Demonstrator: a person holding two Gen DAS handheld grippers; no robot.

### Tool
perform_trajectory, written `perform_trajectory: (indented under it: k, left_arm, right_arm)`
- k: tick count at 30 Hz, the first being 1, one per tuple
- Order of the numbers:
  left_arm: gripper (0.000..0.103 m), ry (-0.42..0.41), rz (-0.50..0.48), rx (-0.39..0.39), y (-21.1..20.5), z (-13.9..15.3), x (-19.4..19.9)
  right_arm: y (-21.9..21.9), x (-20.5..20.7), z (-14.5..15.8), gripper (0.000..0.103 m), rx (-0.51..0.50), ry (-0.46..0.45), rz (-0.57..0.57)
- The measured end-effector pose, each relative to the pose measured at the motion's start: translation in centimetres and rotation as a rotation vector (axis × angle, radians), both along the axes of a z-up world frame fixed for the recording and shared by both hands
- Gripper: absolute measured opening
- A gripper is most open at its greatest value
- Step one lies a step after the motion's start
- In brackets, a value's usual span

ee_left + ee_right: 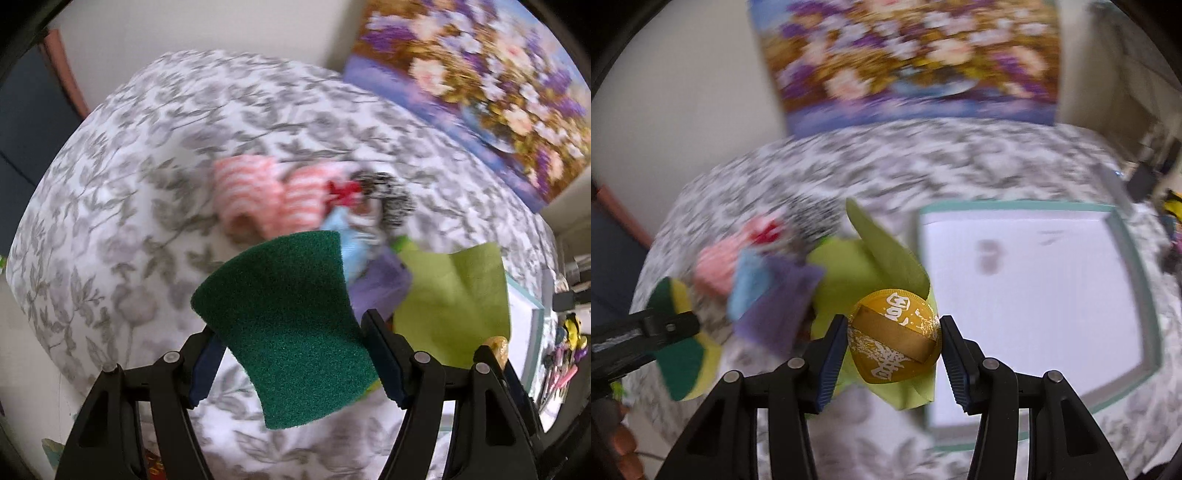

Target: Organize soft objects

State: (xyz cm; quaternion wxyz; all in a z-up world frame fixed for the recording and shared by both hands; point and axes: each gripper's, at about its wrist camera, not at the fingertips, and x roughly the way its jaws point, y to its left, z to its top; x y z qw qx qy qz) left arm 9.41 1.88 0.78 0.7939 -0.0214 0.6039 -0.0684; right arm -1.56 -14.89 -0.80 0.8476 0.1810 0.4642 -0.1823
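Two soft things are held above the table — the left gripper [291, 354] clamps a sponge [284, 328], the right gripper [894, 354] a yellow pad [895, 338]. This looks like the carrying step; next, I think, each must go over the tray [1145, 295] before the jaws part.

A lived-in room of a home.

A surface under a leaf-patterned cloth [122, 206] stands against a plain pale wall [683, 92], with a flower painting [908, 62] propped at its far edge. Small household soft things lie heaped on it: a striped pink knit [258, 195] and coloured cloths [775, 295]. A pale tray [1148, 295] sits at right.
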Motion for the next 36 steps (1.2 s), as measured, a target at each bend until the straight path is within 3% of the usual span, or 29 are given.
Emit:
perform_trajectory:
  k: [5, 12, 16, 21, 27, 36]
  left_arm:
    - [0.074, -0.018, -0.06, 0.002, -4.2, 0.4, -1.3]
    - [0.074, 0.026, -0.056, -0.04, -6.6, -2.2, -2.3]
    - [0.074, 0.054, 0.039, -0.074, -3.5, -3.1, -1.8]
    - [0.074, -0.02, 0.18, -0.086, 1.9, -1.3, -1.0]
    - [0.074, -0.032, 0.294, -0.132, 6.9, -0.9, -0.6]
    - [0.075, -0.027, 0.334, -0.16, 9.1, -1.2, 0.2]
  right_arm:
    - [-3.5, -1.2, 0.3, 0.053, 0.059, -0.031, -0.07]
    - [-5.0, -2.1, 0.5, 0.053, 0.156, -0.058, -0.064]
    - [-3.9, -1.7, 0.8, 0.053, 0.214, -0.085, -0.001]
    - [-1.4, -0.3, 1.2, 0.053, 0.254, -0.103, 0.064]
    - [2.9, 1.8, 1.2, 0.053, 0.278, -0.097, 0.17]
    - [7.3, 3.9, -0.1, 0.053, 0.298, -0.068, 0.258]
